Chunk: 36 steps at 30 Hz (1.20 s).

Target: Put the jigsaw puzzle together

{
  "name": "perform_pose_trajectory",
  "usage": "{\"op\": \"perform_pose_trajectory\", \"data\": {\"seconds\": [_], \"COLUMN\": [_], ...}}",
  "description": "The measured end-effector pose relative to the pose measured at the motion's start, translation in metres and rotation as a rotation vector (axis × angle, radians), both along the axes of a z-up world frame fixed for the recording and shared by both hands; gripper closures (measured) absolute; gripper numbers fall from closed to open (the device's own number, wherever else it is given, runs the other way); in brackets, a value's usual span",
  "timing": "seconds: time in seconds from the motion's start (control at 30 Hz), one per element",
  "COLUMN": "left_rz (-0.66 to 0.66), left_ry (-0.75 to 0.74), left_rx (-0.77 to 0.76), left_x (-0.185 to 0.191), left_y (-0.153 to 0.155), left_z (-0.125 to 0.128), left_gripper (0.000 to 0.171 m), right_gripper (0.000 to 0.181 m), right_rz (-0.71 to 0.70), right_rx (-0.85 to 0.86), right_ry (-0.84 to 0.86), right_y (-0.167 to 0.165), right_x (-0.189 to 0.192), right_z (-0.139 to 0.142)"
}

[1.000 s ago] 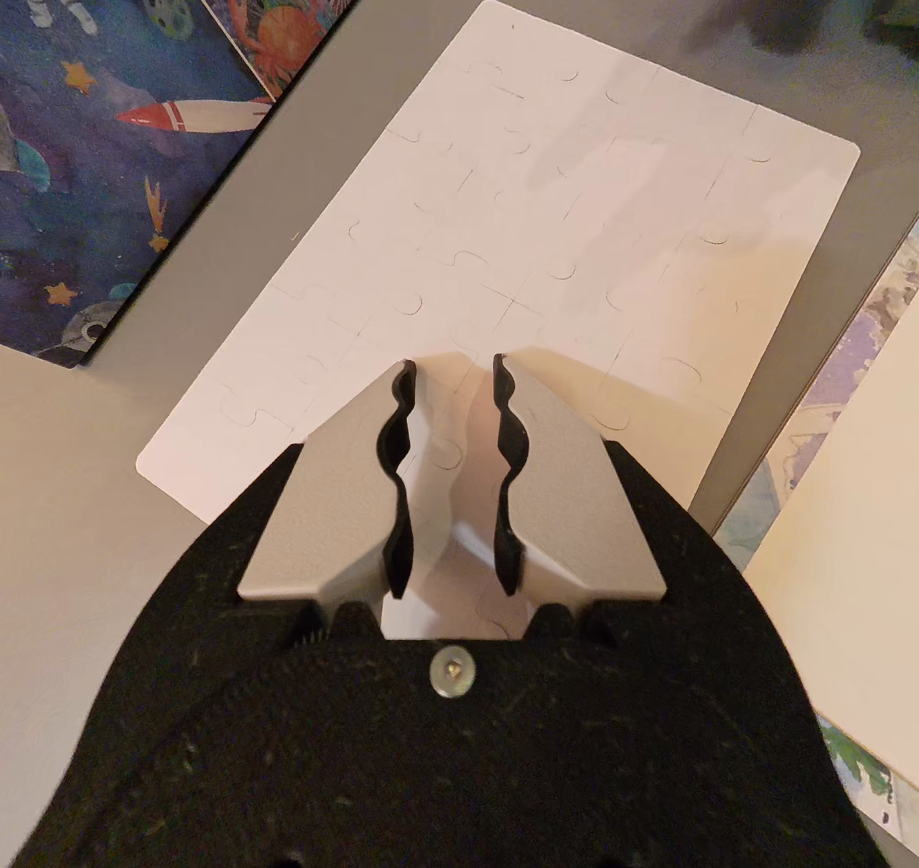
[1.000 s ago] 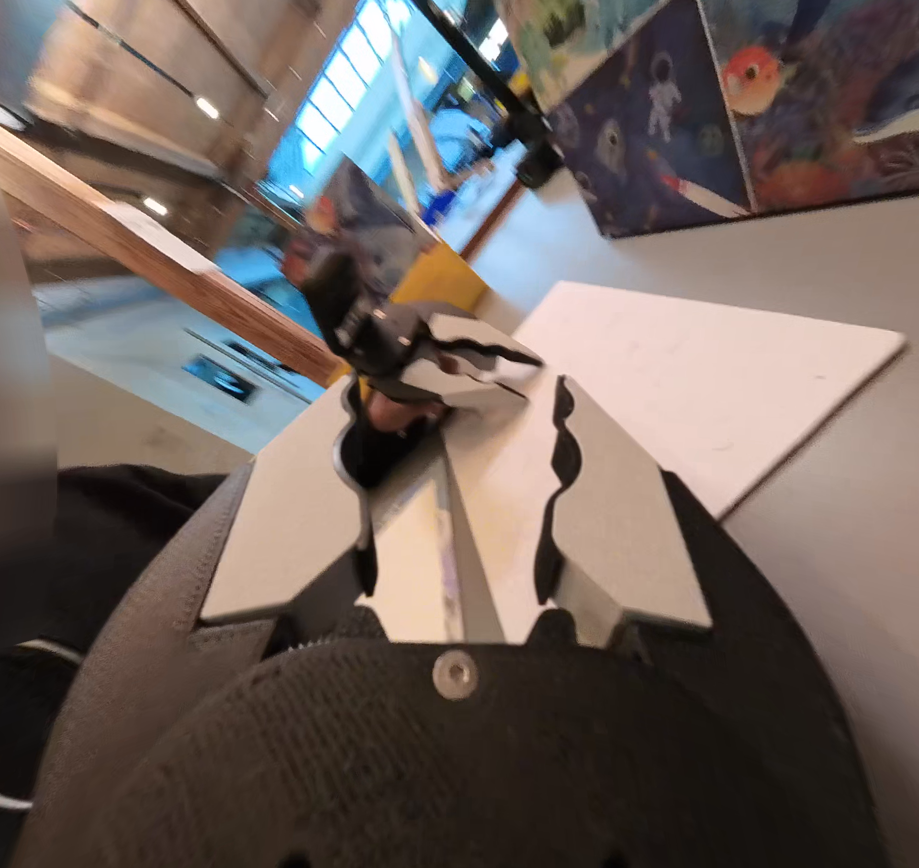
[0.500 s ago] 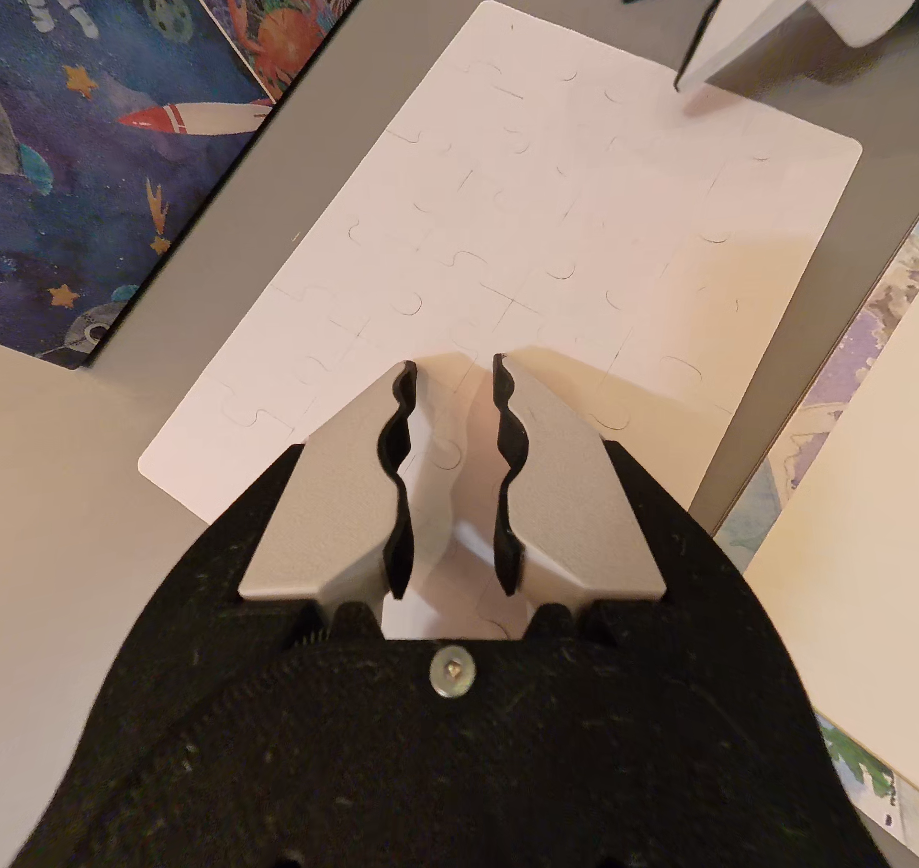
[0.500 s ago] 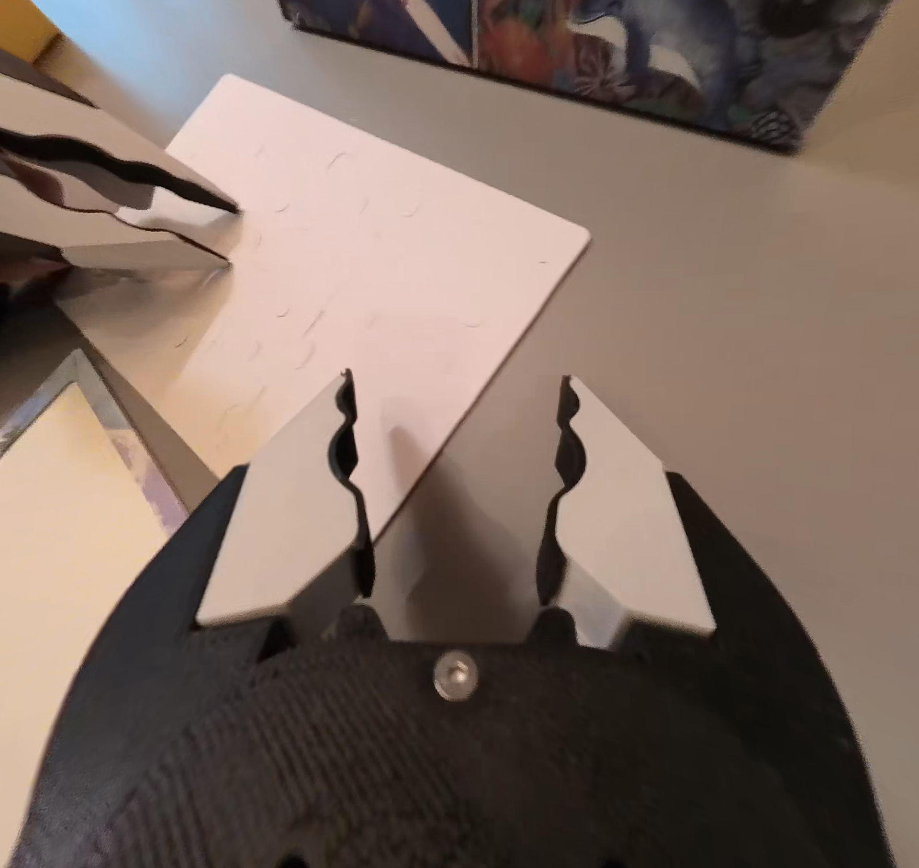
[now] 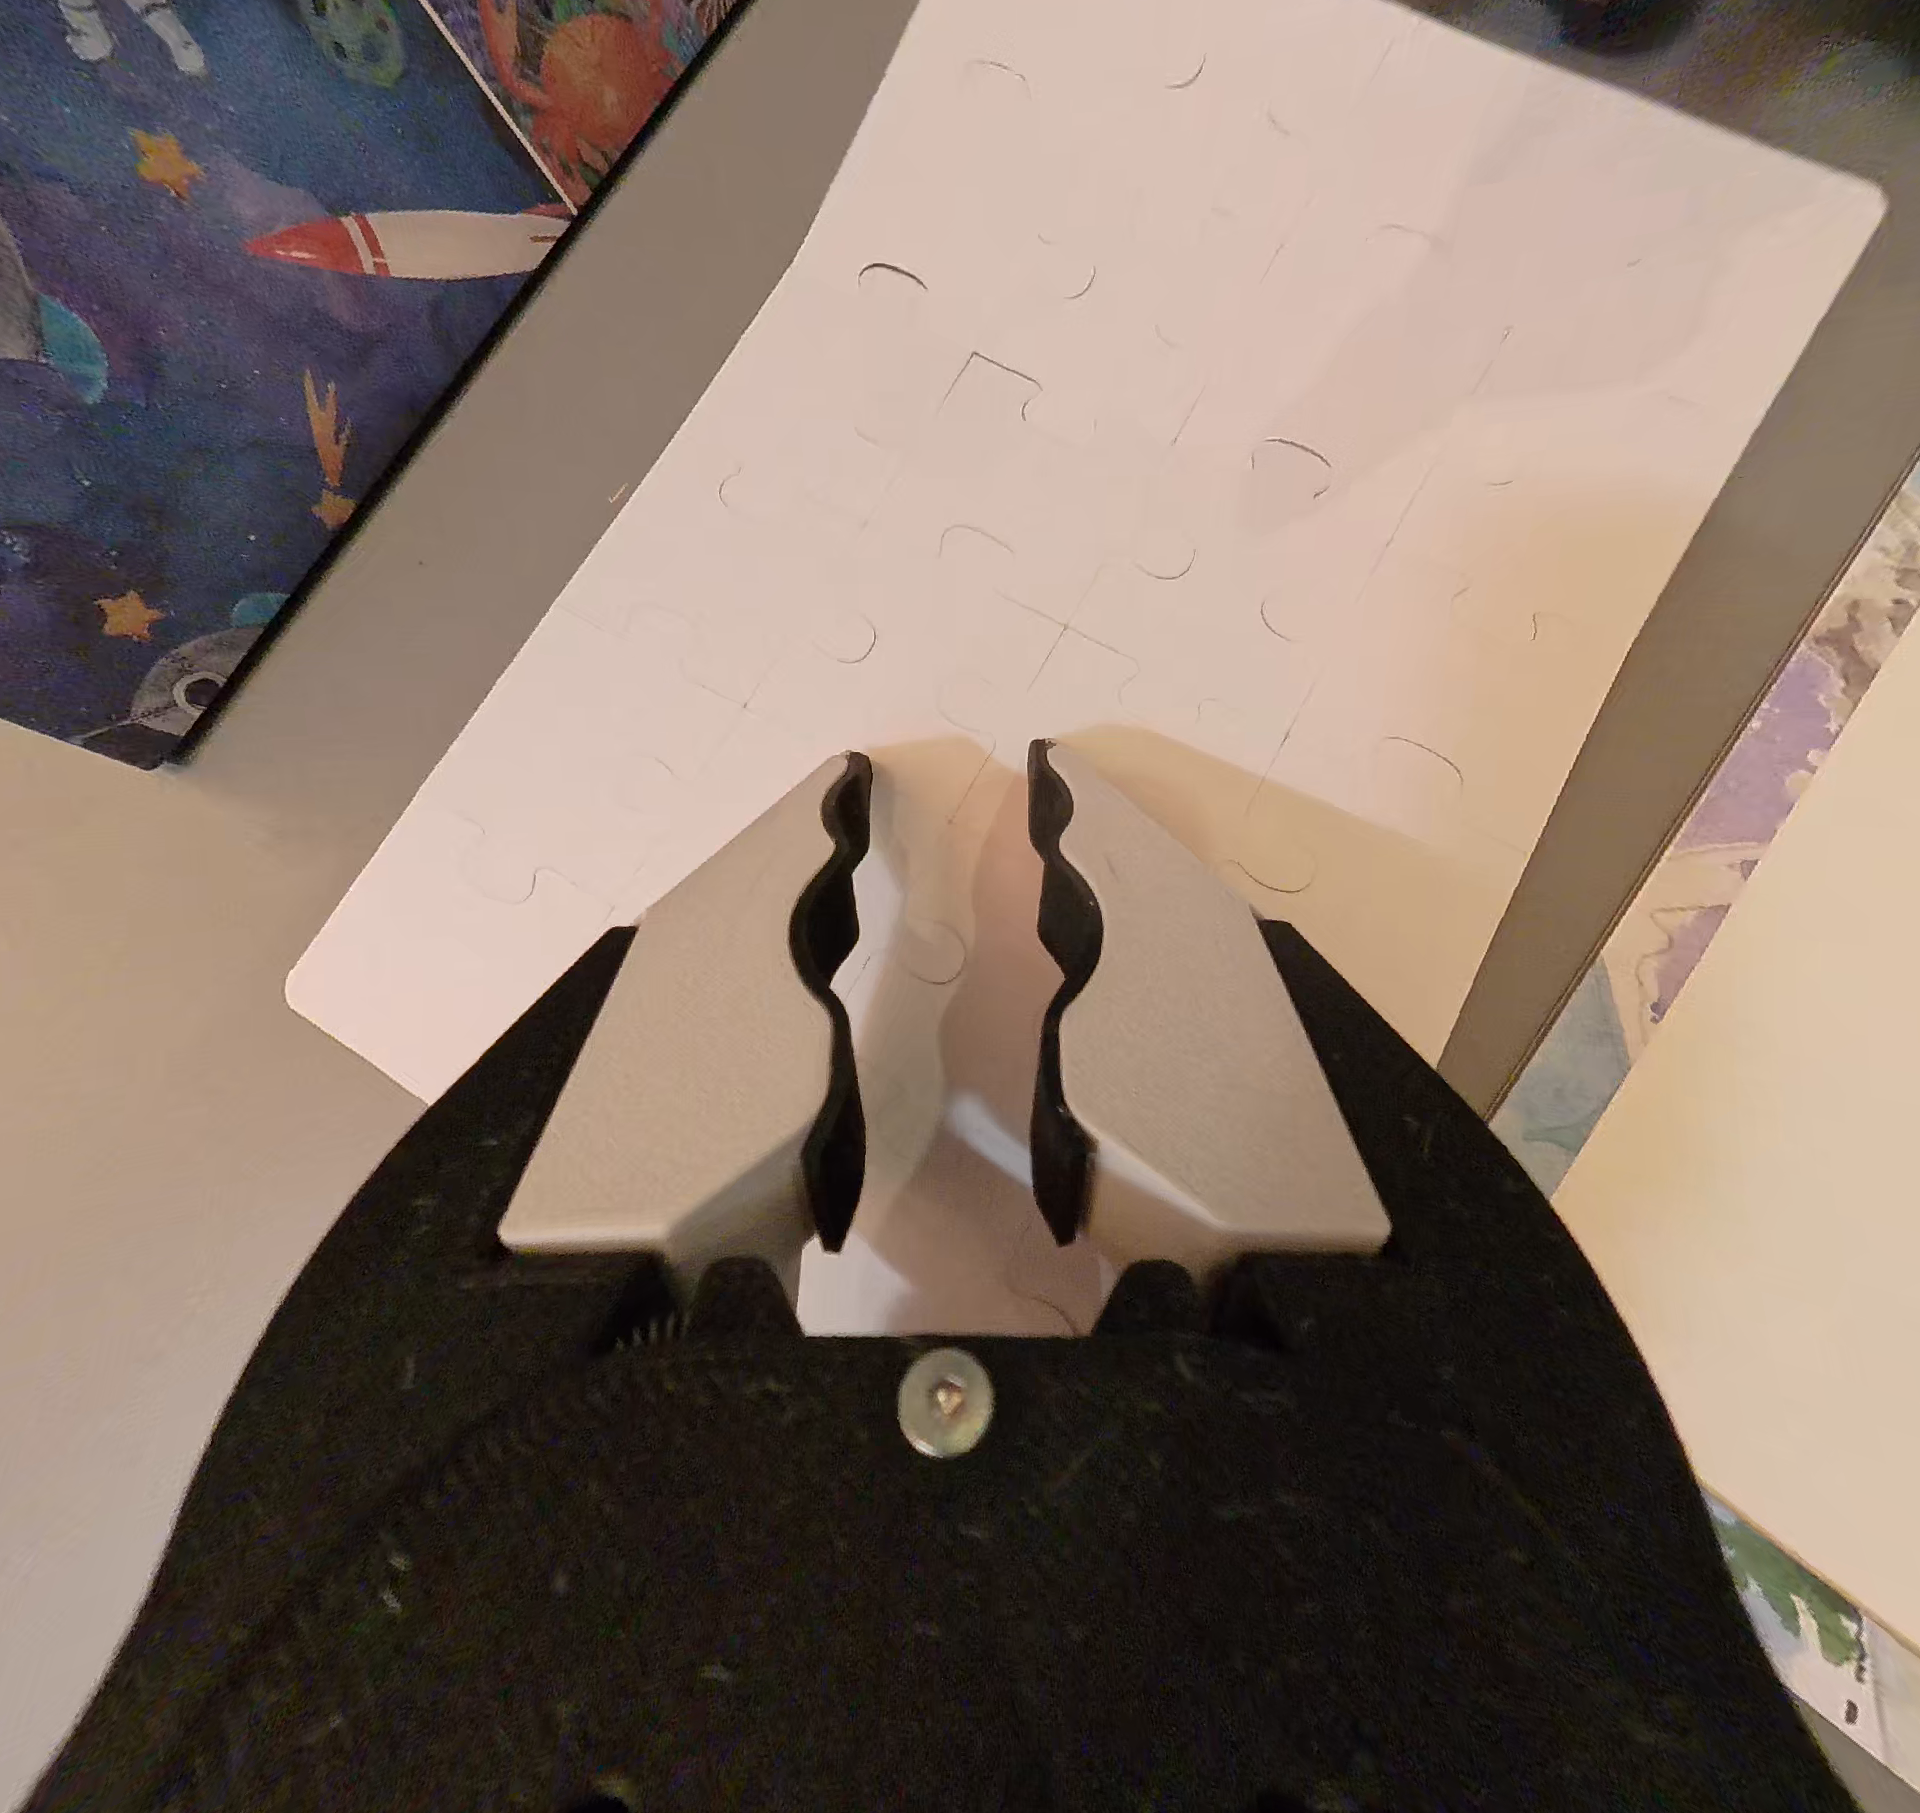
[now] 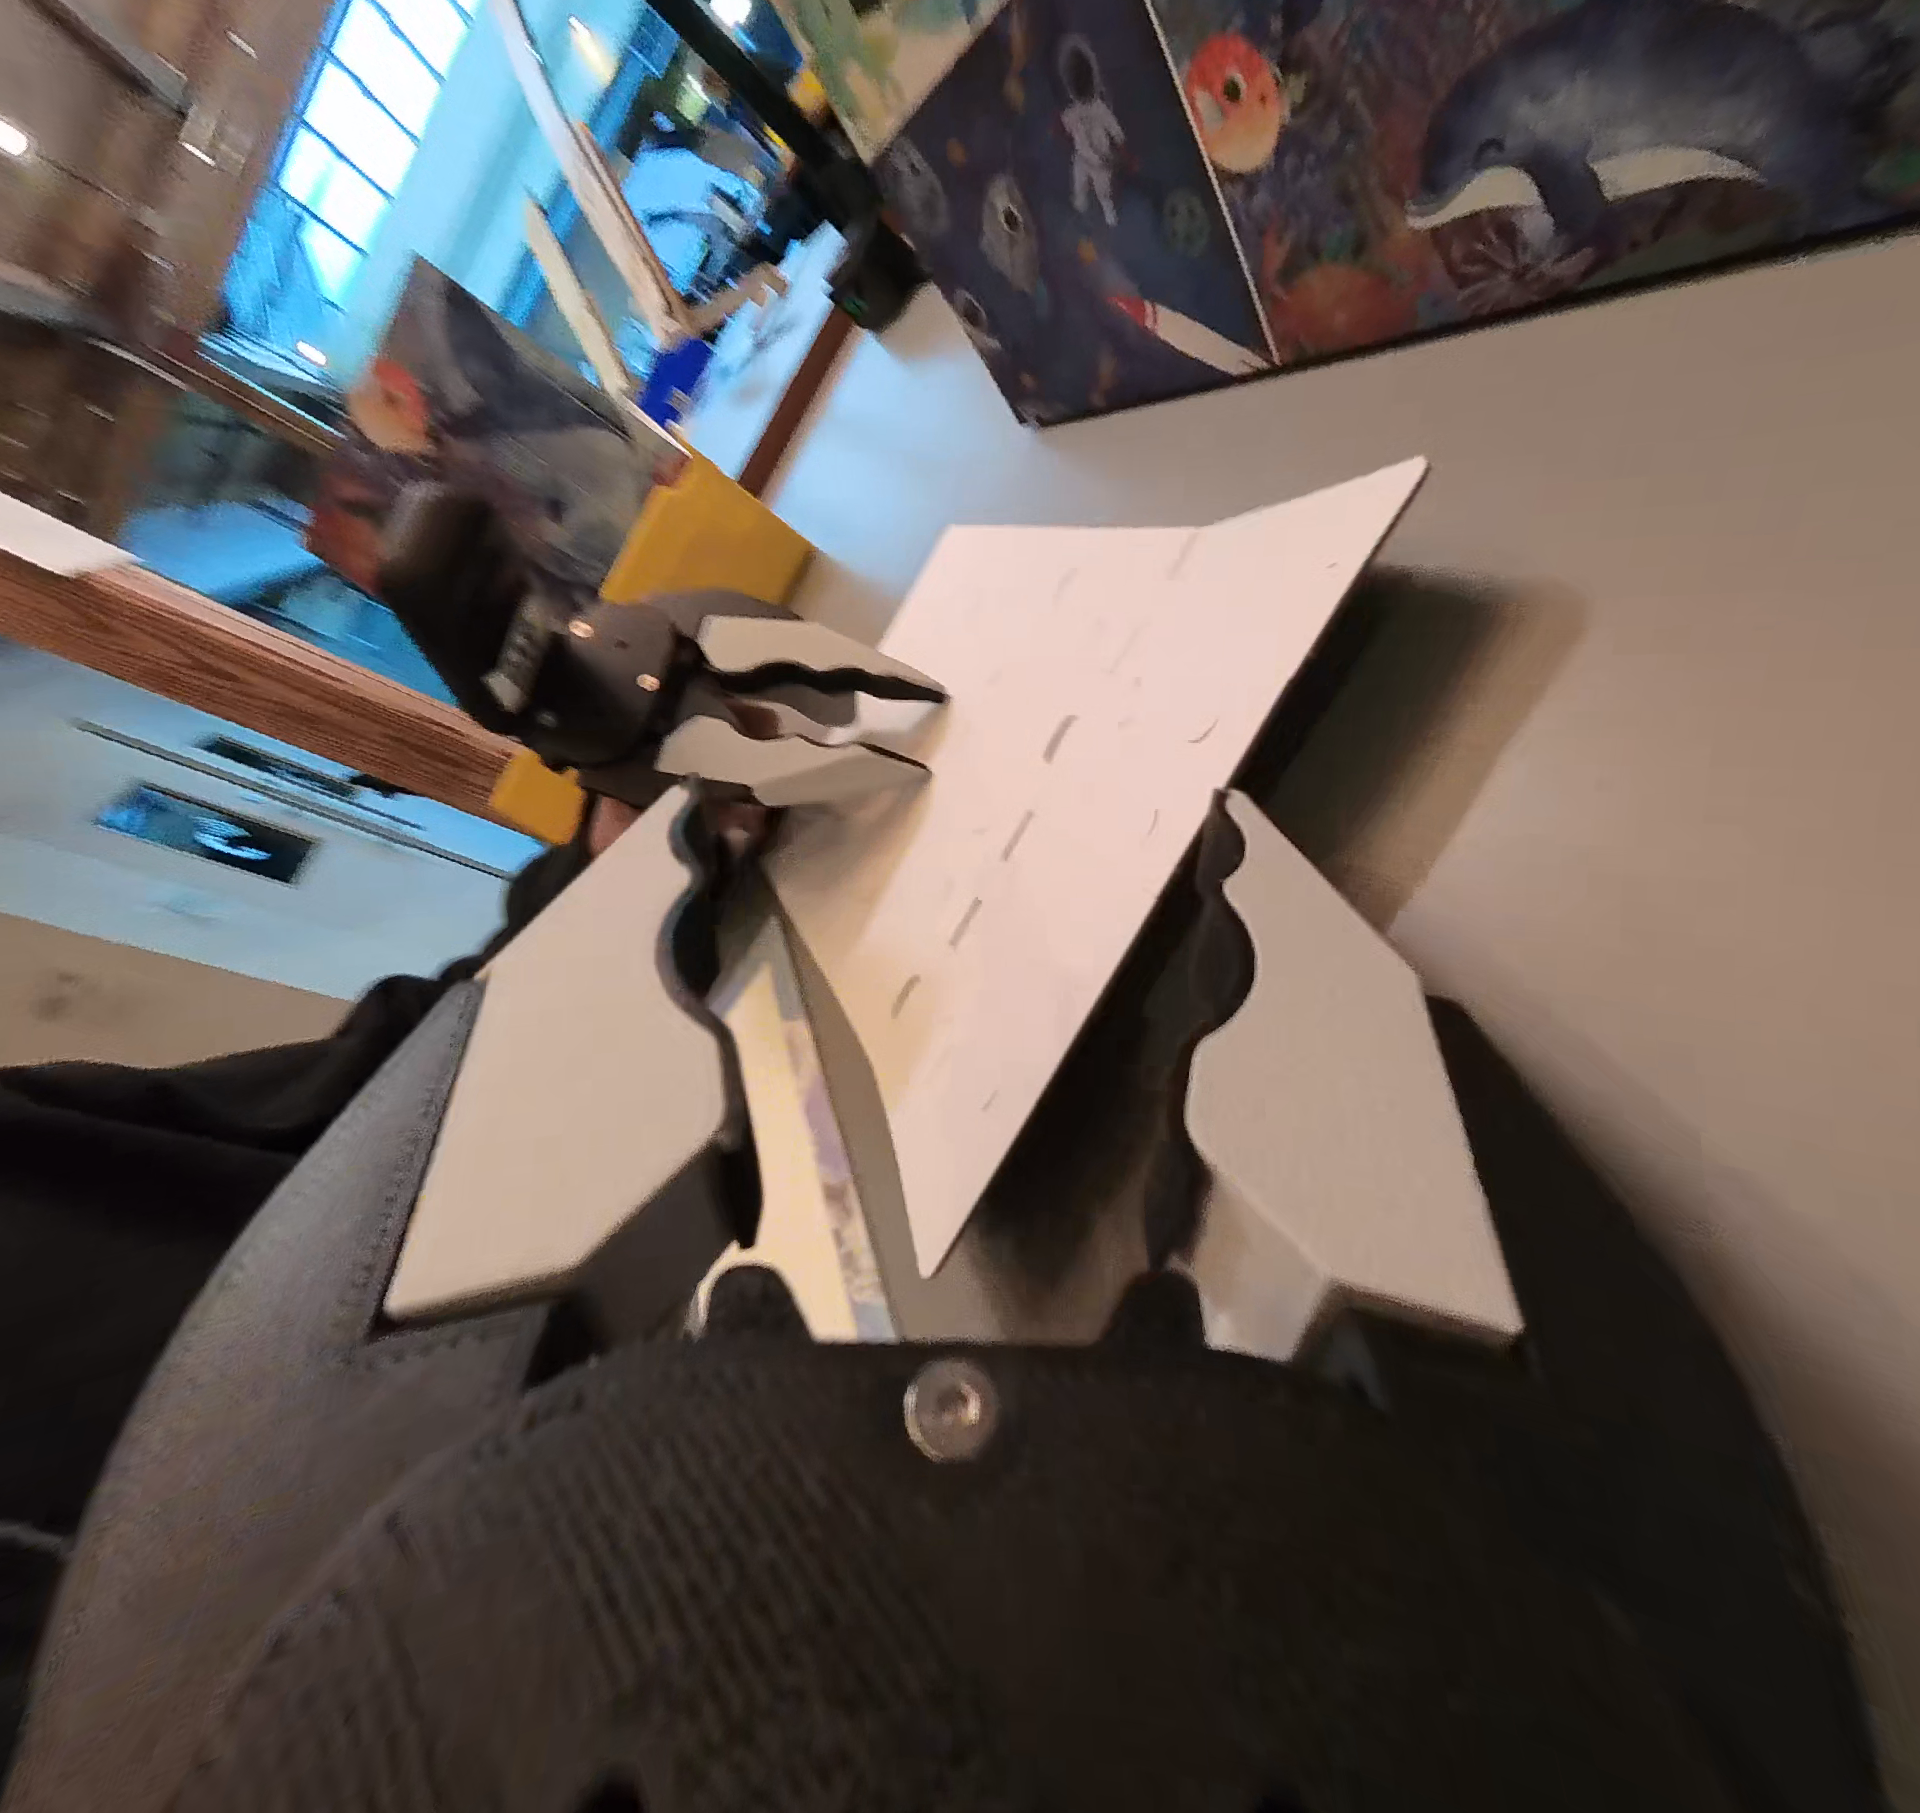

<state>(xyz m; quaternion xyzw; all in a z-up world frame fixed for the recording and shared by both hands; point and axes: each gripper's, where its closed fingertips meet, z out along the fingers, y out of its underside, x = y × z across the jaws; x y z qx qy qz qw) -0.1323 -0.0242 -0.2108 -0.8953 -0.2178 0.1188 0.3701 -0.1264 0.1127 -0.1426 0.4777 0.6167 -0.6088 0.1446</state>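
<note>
The blank white assembled jigsaw puzzle sheet [image 5: 1226, 433] lies on the grey bench [image 6: 1662, 620], one edge raised. Left tongs [image 5: 948, 755] press on it, slightly apart, empty. Right tongs [image 6: 956, 802] gape wide around its near corner.

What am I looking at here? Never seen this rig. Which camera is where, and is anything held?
There is no robot: a person holds two hand grippers, each with a camera looking along its fingers. The left wrist view shows the left gripper, open, over a blank white jigsaw puzzle on a grey table, beside a space-themed picture board. The right wrist view shows the right gripper wide open, with the puzzle's near corner between its fingers and one side raised off the table. Neither gripper clamps anything.
</note>
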Motion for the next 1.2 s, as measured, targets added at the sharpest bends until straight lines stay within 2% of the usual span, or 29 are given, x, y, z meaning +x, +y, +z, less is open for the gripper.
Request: {"op": "perform_pose_trajectory", "data": {"seconds": [0.2, 0.33, 0.47, 0.57, 0.7, 0.8, 0.83, 0.93, 1.0, 1.07, 1.13, 1.2], "left_rz": [0.0, 0.001, 0.002, -0.001, 0.03, 0.099, 0.135, 0.213, 0.217, 0.164, 0.09, 0.055], "left_ry": [-0.006, -0.008, -0.013, -0.044, -0.111, -0.129, -0.123, -0.101, -0.076, -0.048, -0.053, -0.06], "left_rx": [0.004, 0.005, 0.009, 0.031, 0.09, 0.21, 0.241, 0.329, 0.367, 0.383, 0.334, 0.227], "left_x": [0.0, 0.0, 0.0, 0.0, -0.003, -0.013, -0.018, -0.031, -0.032, -0.025, -0.013, -0.005], "left_y": [0.0, 0.0, 0.0, 0.0, -0.004, -0.01, -0.016, -0.029, -0.031, -0.025, -0.014, -0.008], "left_z": [0.0, 0.0, 0.0, 0.001, 0.004, 0.017, 0.021, 0.035, 0.045, 0.053, 0.048, 0.032], "left_gripper": [0.141, 0.141, 0.141, 0.141, 0.142, 0.146, 0.148, 0.151, 0.151, 0.152, 0.152, 0.15], "right_gripper": [0.092, 0.094, 0.101, 0.098, 0.098, 0.1, 0.104, 0.101, 0.102, 0.101, 0.1, 0.099], "right_rz": [0.036, 0.05, 0.087, 0.167, 0.234, 0.284, 0.282, 0.275, 0.219, 0.153, 0.101, 0.081], "right_rx": [-0.28, -0.308, -0.27, -0.179, 0.072, 0.232, 0.253, 0.261, 0.245, 0.253, 0.24, 0.207], "right_ry": [0.009, 0.095, 0.18, 0.159, 0.122, 0.083, 0.088, 0.092, 0.091, 0.078, 0.053, 0.018], "right_y": [-0.003, -0.018, -0.048, -0.079, -0.111, -0.122, -0.122, -0.114, -0.103, -0.089, -0.08, -0.079], "right_x": [0.003, 0.004, 0.005, 0.009, 0.015, 0.023, 0.023, 0.023, 0.015, 0.006, -0.002, -0.005], "right_z": [0.039, 0.053, 0.063, 0.051, 0.005, -0.025, -0.026, -0.023, -0.019, -0.021, -0.025, -0.027]}}
